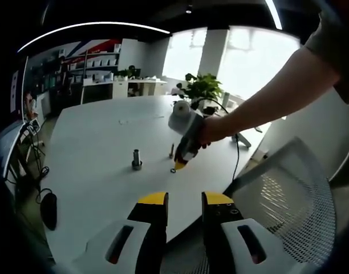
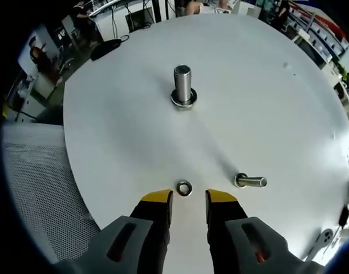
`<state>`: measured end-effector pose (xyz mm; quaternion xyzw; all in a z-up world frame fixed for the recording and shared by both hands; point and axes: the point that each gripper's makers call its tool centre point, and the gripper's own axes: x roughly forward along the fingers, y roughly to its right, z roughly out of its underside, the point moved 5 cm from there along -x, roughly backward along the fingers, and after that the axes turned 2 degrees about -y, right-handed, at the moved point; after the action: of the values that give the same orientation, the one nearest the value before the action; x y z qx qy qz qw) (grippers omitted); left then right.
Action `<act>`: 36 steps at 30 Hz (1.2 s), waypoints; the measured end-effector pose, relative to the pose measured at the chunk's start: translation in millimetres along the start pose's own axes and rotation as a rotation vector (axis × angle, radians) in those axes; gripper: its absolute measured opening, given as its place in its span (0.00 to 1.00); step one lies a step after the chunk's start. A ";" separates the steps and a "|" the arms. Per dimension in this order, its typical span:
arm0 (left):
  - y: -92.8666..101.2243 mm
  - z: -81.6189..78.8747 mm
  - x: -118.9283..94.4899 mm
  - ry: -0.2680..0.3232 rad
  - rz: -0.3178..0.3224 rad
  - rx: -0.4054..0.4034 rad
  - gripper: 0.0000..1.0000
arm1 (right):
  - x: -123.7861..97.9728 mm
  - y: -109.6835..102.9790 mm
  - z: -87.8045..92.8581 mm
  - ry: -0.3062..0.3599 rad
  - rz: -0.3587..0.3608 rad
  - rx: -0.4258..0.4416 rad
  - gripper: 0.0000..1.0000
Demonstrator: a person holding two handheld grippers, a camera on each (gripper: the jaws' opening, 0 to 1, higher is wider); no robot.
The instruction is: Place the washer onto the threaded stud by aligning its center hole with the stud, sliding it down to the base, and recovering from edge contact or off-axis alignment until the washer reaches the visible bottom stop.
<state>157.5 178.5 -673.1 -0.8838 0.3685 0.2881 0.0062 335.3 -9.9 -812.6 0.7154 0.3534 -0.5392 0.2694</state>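
Right gripper view is showing the right gripper [image 2: 189,200] hanging low over a round white table [image 2: 134,142], its yellow-tipped jaws parted and holding nothing. A small washer [image 2: 184,188] is lying flat on the table just beyond the jaw tips, in line with the gap between them and not touching either. A large upright stud [image 2: 183,85] is standing on its base well beyond the washer, near the middle of the table. A smaller bolt [image 2: 250,182] is lying on its side just right of the washer. Left gripper view is showing the left gripper [image 1: 185,201] hovering off the table's near edge, jaws released and empty, beside a mesh chair [image 1: 288,194]. A person's hand [image 1: 211,130] is pointing the right gripper down at the washer [image 1: 173,170].
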 end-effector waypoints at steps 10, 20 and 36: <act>-0.9 -0.6 -0.3 0.005 -0.007 -0.001 0.21 | 11.1 -5.1 -1.2 -0.016 -0.013 -0.015 0.25; -2.8 -0.8 -1.3 0.009 -0.018 -0.007 0.21 | 18.2 -6.4 0.7 -0.039 -0.019 -0.032 0.24; -3.4 -1.5 -1.8 0.013 -0.023 -0.007 0.21 | 18.2 -10.7 -1.7 -0.065 -0.027 -0.129 0.16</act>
<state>159.5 181.8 -671.6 -0.8899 0.3572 0.2837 0.0041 330.8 1.7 -829.6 0.6739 0.3882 -0.5416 0.3191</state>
